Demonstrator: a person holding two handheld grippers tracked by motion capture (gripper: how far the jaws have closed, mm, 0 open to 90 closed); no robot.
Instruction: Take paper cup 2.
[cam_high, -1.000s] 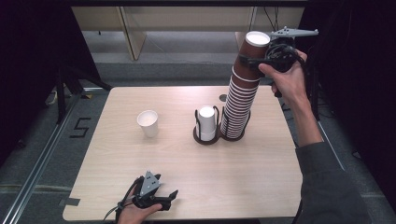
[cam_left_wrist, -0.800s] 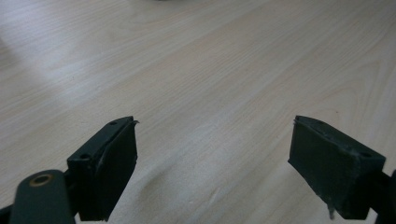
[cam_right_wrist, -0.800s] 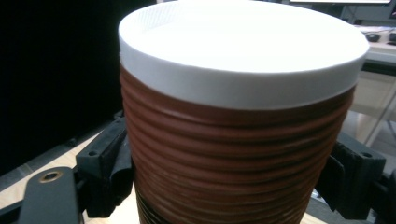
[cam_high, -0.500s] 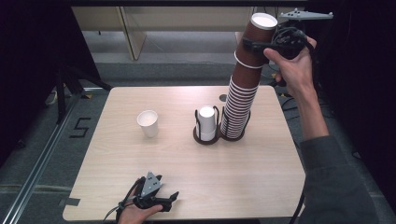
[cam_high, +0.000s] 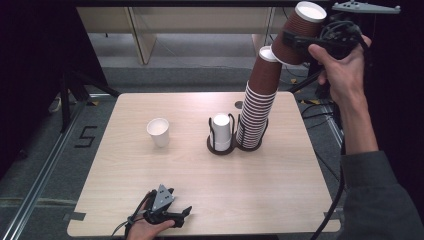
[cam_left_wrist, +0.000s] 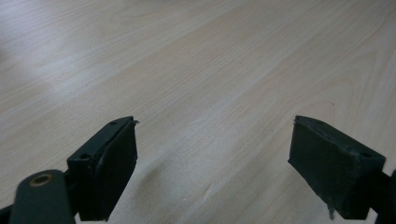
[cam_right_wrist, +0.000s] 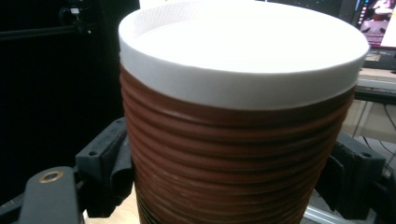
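I am looking across the pale, wood-grained counter (cam_high: 130, 165), a smooth rectangular top with rounded corners. At its near left edge my left tool (cam_high: 177, 218) is resting low in the hand, its two blunt black jaws standing apart with nothing but bare laminate between them; in the left gripper view the matte pads (cam_left_wrist: 109, 163) are hovering just over the fine grain. Plenty of open surface is lying around it toward the middle.

Further in, a small white paper cup (cam_high: 159, 131) is standing upright and alone, well apart from everything else. To its right a black wire double cup holder (cam_high: 220, 147) is sitting near the centre; its left ring is cradling a short stack of white cups (cam_high: 221, 131), and its right ring is carrying the tall stack of ribbed brown paper cups (cam_high: 256, 107), which is leaning rightward and reaching past the counter's far edge.

At the upper right my right tool (cam_high: 300, 41) is gripping a ribbed brown paper cup with a white rolled rim (cam_high: 301, 30), tilted and lifted just off the top of the tall stack. In the right gripper view the jaws are pressing on both corrugated flanks of the cup (cam_right_wrist: 238, 154), its smooth white lip facing the lens. Open air is surrounding that hand above the counter's right edge.
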